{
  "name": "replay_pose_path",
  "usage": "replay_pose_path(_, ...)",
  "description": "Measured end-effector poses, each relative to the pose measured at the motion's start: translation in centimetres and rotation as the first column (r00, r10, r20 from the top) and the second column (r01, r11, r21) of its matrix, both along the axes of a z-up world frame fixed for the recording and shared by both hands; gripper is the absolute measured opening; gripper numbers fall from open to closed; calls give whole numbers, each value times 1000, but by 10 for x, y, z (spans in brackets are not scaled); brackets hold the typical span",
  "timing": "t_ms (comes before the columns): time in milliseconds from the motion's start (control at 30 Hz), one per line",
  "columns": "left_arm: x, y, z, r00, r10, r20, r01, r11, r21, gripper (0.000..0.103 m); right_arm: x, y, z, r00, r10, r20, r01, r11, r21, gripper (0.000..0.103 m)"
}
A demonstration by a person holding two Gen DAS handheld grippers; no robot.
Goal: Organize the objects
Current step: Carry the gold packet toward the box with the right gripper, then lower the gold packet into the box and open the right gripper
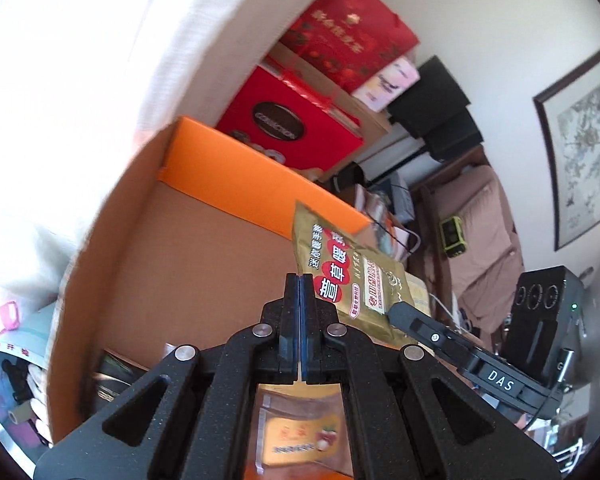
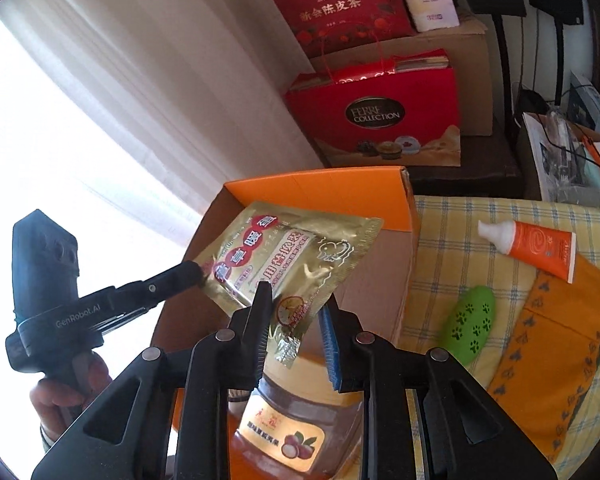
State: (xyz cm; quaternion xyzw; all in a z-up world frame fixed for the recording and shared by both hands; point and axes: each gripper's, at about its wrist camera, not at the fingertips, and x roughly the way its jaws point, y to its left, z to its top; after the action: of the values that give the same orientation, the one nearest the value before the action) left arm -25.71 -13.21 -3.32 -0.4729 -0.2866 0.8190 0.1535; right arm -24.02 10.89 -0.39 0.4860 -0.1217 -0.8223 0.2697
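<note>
Left wrist view: left gripper (image 1: 300, 280) jaws together, tips nipping the left edge of the gold packet (image 1: 352, 280). Packet hangs above the open orange box (image 1: 240, 168). Right gripper (image 1: 400, 310) tip lies against the packet's far side.

Right wrist view: right gripper jaws apart, packet's lower corner between them, pads not pressing on it. Left gripper clamps the opposite corner, with a hand (image 2: 60, 396) on its grip. Jar (image 2: 296, 412) stands below. Orange tube (image 2: 532, 248) and green oval (image 2: 470, 320) lie on the checked cloth (image 2: 440, 240).

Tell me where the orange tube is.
Right wrist view, right side: the orange tube lies on the yellow checked cloth, right of the orange box, beyond the green paw-print object.
</note>
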Motion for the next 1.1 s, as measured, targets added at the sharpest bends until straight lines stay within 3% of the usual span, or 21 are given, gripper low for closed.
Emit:
replay_pose_path(100, -11, -12, -11, 1000, 14, 11, -13, 999, -45, 0, -13, -14, -13, 1000, 18, 13, -18, 999, 41, 20)
replay_pose_path(300, -25, -14, -25, 1000, 9, 8, -8, 994, -109, 0, -36, -40, -46, 994, 44, 104, -45, 999, 8, 19)
replay_pose_path(533, -26, -8, -27, 1000, 4, 4, -3, 950, -311, 0, -32, -55, -49, 995, 78, 64, -83, 993, 83, 19)
replay_pose_path(800, -21, -4, -74, 993, 24, 115, 19, 934, -357, 0, -19, -42, -30, 996, 93, -3, -92, 991, 101, 19)
replay_pose_path(1000, -21, -3, -79, 984, 64, 165, 5, 920, -391, 1, -8, -27, -17, 994, 98, -42, -93, 989, 113, 19)
replay_pose_path(1100, -17, -7, -78, 981, 67, 184, 6, 930, -367, 6, -3, -18, -12, 994, 90, -61, -82, 989, 121, 19)
